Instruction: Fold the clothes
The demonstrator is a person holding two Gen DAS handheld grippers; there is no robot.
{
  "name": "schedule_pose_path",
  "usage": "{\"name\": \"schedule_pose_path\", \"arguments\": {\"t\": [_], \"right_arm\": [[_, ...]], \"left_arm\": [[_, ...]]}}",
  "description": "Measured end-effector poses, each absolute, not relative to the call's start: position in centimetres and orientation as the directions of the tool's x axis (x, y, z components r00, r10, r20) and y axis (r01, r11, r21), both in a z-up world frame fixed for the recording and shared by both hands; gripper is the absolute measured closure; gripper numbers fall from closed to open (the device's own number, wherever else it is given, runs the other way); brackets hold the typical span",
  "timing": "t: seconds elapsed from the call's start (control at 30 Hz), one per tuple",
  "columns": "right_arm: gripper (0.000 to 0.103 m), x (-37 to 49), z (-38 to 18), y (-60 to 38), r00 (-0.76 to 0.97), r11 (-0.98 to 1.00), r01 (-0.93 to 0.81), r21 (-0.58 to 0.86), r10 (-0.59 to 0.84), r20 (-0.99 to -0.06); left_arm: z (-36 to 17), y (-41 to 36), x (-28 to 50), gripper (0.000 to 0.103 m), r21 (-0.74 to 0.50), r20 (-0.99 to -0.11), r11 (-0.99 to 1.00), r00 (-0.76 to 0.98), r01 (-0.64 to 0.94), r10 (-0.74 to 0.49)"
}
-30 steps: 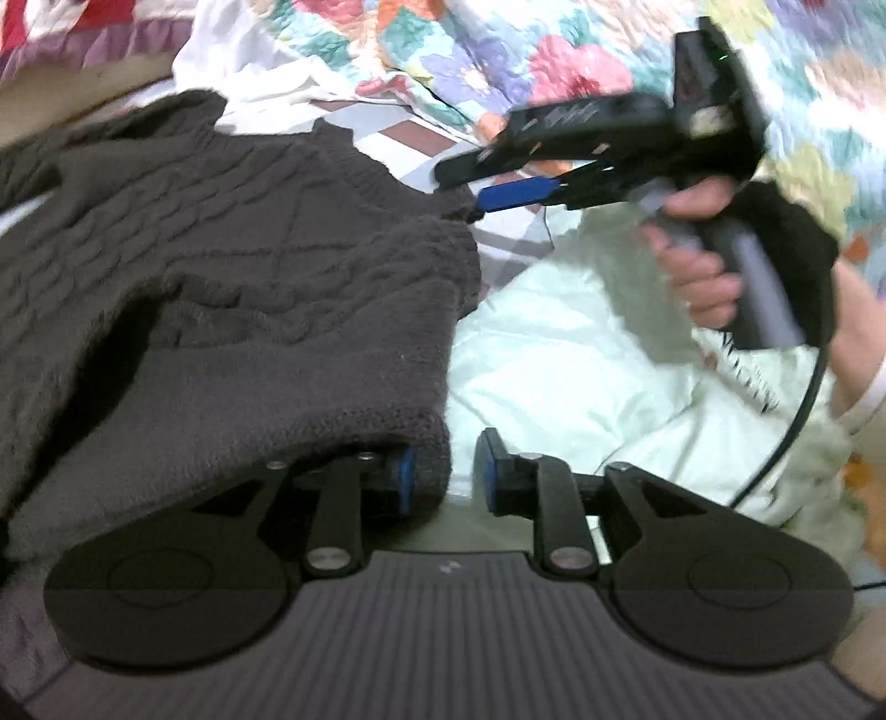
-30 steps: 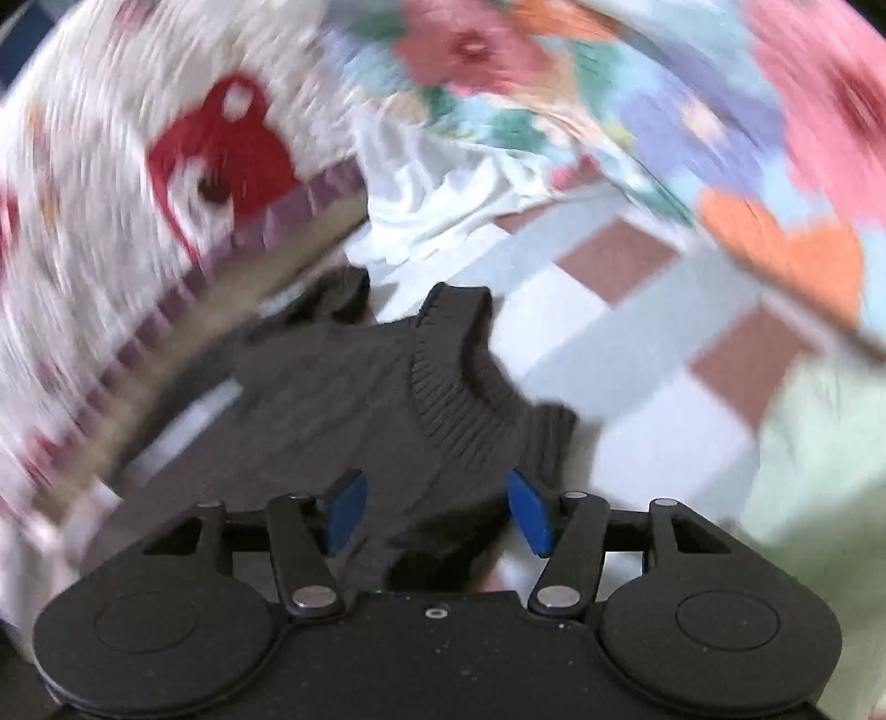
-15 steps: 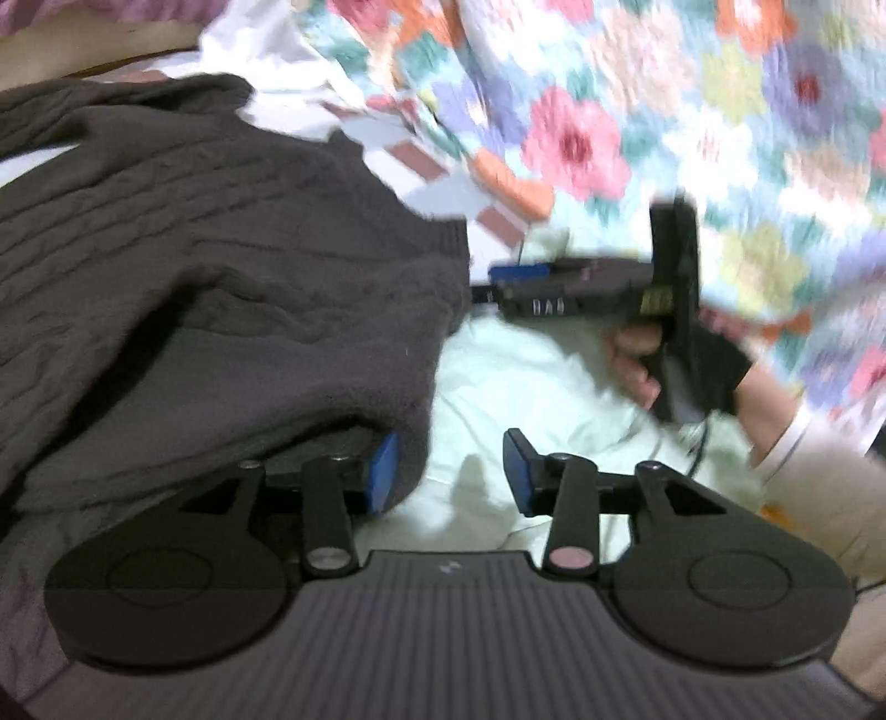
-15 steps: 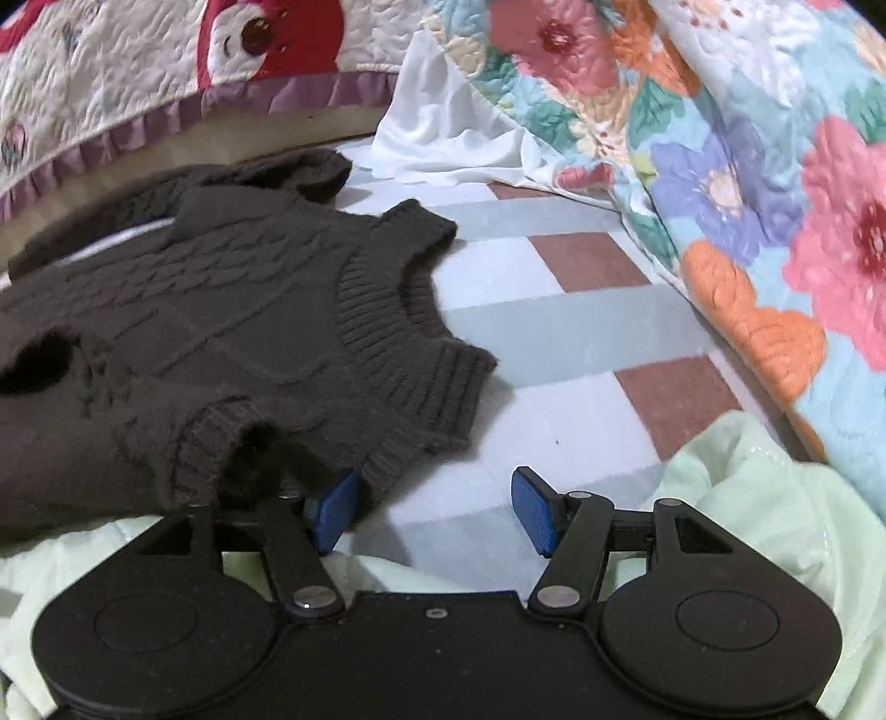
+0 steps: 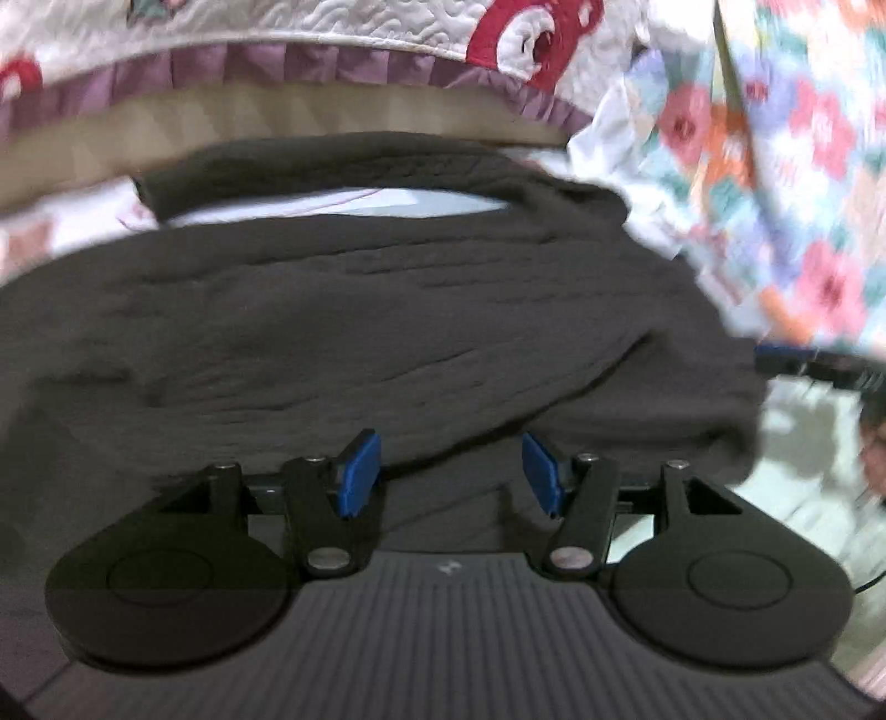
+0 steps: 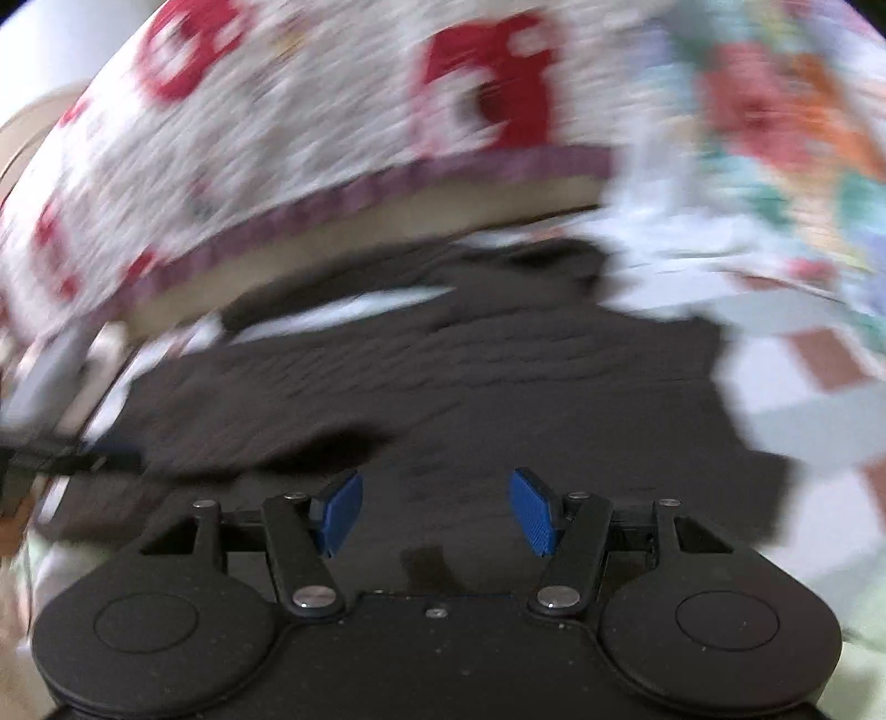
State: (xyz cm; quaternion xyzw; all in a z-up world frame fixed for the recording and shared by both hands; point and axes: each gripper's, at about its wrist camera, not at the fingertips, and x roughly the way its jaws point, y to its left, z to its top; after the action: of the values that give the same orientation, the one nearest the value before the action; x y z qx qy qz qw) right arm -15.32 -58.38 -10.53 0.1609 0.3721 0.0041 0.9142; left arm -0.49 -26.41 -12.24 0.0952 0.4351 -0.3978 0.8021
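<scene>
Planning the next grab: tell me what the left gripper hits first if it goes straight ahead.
Most likely the dark sweater, which fills the view straight ahead of the left gripper. Its jaws are opening with nothing pinched between them; blur makes depth uncertain.

Bed (image 6: 803, 399) with clothes spread on it

A dark sweater (image 5: 387, 332) lies across the checked sheet, a pale green garment (image 5: 803, 443) at its right edge. A floral quilt (image 5: 775, 194) is heaped to the right, and a red-and-white quilt (image 5: 332, 27) lies behind.
</scene>
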Motion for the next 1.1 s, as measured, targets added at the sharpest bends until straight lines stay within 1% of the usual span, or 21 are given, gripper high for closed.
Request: {"name": "schedule_pose_path", "arguments": {"t": [0.1, 0.17, 0.2, 0.23, 0.3, 0.33, 0.37, 0.4, 0.43, 0.5, 0.57, 0.63, 0.7, 0.77, 0.83, 0.9, 1.0, 1.03, 1.07, 1.1], "right_arm": [[0.038, -12.1, -11.1, -54.0, 0.650, 0.973, -0.026, 0.229, 0.191, -0.736], [0.038, -10.3, -11.4, -51.3, 0.614, 0.982, -0.105, 0.157, 0.189, -0.766], [0.038, -9.4, -11.5, -50.4, 0.619, 0.982, -0.134, 0.135, 0.189, -0.762], [0.038, -8.7, -11.6, -49.7, 0.624, 0.979, -0.147, 0.143, 0.204, -0.754], [0.038, -7.2, -12.0, -49.2, 0.601, 0.969, -0.128, 0.209, 0.244, -0.761], [0.038, -6.7, -12.1, -48.7, 0.596, 0.970, -0.130, 0.206, 0.242, -0.766], [0.038, -6.2, -12.2, -48.3, 0.590, 0.970, -0.131, 0.203, 0.241, -0.770], [0.038, -5.8, -12.4, -47.9, 0.583, 0.971, -0.136, 0.197, 0.239, -0.776], [0.038, -5.4, -12.6, -47.5, 0.575, 0.972, -0.145, 0.186, 0.236, -0.783], [0.038, -4.6, -13.0, -46.9, 0.563, 0.971, -0.156, 0.181, 0.238, -0.792], [0.038, -4.0, -13.4, -47.1, 0.573, 0.968, -0.137, 0.208, 0.249, -0.781], [0.038, -3.1, -13.5, -47.5, 0.610, 0.975, -0.094, 0.203, 0.217, -0.762], [0.036, -2.2, -13.6, -48.0, 0.645, 0.979, -0.050, 0.199, 0.184, -0.742], [0.036, -1.2, -13.8, -48.8, 0.658, 0.979, 0.005, 0.205, 0.151, -0.738], [0.035, 0.1, -14.6, -50.6, 0.629, 0.958, 0.084, 0.276, 0.164, -0.760], [0.036, 0.9, -15.3, -51.8, 0.609, 0.935, 0.135, 0.329, 0.183, -0.771], [0.035, 1.3, -15.2, -52.2, 0.600, 0.917, 0.180, 0.357, 0.185, -0.778], [0.035, 1.5, -15.2, -52.2, 0.595, 0.911, 0.197, 0.362, 0.182, -0.783], [0.035, 1.5, -15.1, -52.1, 0.591, 0.910, 0.209, 0.358, 0.174, -0.787], [0.035, 1.4, -15.0, -51.8, 0.588, 0.918, 0.208, 0.338, 0.159, -0.793]], "left_arm": [[-12.7, -27.1, -1.2, 0.042, -0.025, -0.812, 0.609, 0.339, 0.793, -0.476], [-13.5, -27.5, -0.8, 0.041, 0.089, -0.822, 0.557, 0.376, 0.826, -0.428], [-13.9, -27.7, -0.5, 0.041, 0.145, -0.823, 0.527, 0.398, 0.838, -0.405], [-14.3, -27.8, -0.5, 0.041, 0.206, -0.807, 0.475, 0.423, 0.856, -0.412], [-15.0, -28.2, -0.4, 0.041, 0.288, -0.779, 0.366, 0.439, 0.885, -0.448], [-15.4, -28.1, -0.2, 0.041, 0.312, -0.775, 0.339, 0.444, 0.888, -0.450], [-15.8, -27.9, 0.3, 0.042, 0.309, -0.782, 0.338, 0.440, 0.889, -0.442], [-16.0, -27.8, 1.0, 0.061, 0.274, -0.803, 0.346, 0.411, 0.897, -0.432], [-16.0, -27.8, 1.7, 0.093, 0.237, -0.821, 0.354, 0.381, 0.905, -0.425], [-15.2, -27.9, 2.5, 0.094, 0.237, -0.806, 0.351, 0.385, 0.906, -0.448], [-13.5, -28.3, 3.5, 0.094, 0.276, -0.762, 0.347, 0.424, 0.896, -0.489], [-11.8, -28.8, 5.0, 0.094, 0.275, -0.718, 0.385, 0.454, 0.881, -0.528], [-10.4, -29.3, 7.4, 0.092, 0.217, -0.672, 0.460, 0.474, 0.861, -0.569], [-9.5, -29.5, 10.3, 0.083, 0.109, -0.634, 0.541, 0.478, 0.834, -0.608], [-9.7, -29.4, 12.6, 0.057, -0.006, -0.596, 0.611, 0.487, 0.792, -0.638], [-10.3, -29.0, 14.0, 0.047, -0.045, -0.563, 0.671, 0.536, 0.740, -0.629], [-11.2, -27.0, 15.4, 0.044, -0.002, -0.539, 0.747, 0.628, 0.665, -0.561], [-11.3, -25.9, 16.0, 0.044, -0.016, -0.543, 0.765, 0.637, 0.644, -0.548], [-11.2, -24.8, 16.8, 0.044, -0.055, -0.560, 0.775, 0.623, 0.630, -0.546], [-11.2, -23.6, 17.5, 0.044, -0.133, -0.590, 0.778, 0.582, 0.613, -0.559]]}}
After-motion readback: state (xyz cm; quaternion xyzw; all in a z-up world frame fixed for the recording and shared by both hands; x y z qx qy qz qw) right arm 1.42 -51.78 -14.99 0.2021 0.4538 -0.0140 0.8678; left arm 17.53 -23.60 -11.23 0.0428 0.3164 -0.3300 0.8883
